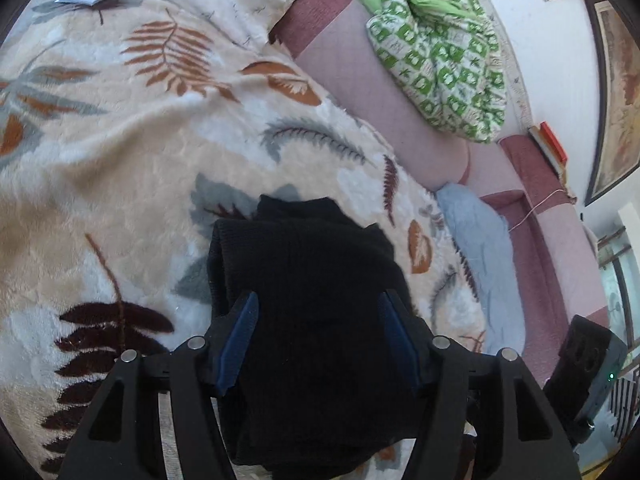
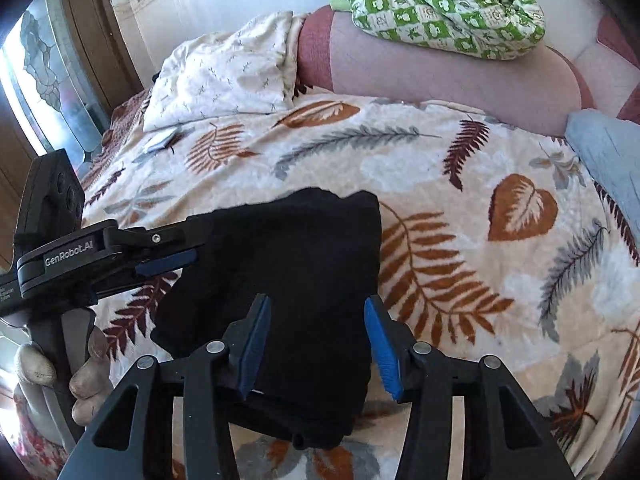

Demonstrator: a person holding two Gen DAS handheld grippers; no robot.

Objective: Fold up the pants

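Left-claw view: my left claw (image 1: 318, 340) fills the bottom of the frame with its blue-padded fingers (image 1: 239, 344) spread wide apart, one on each side of the black pants (image 1: 308, 280). The pants lie as a folded bundle at lower centre on the leaf-print blanket (image 1: 132, 152). My right claw (image 1: 588, 376) shows at the lower right edge of this frame.

Right-claw view: my right claw (image 2: 318, 344) also stands apart, its blue fingers (image 2: 254, 348) over the near part of the pants (image 2: 288, 264), gripping nothing. My left claw (image 2: 168, 261) enters from the left edge at mid-height, its tip at the bundle's left side.

Background: a white pillow (image 2: 224, 72) at upper left, a green checked quilt (image 2: 440, 4) on the pink headboard (image 2: 440, 76) at top, and a pale blue cloth (image 2: 608, 152) at the right edge.
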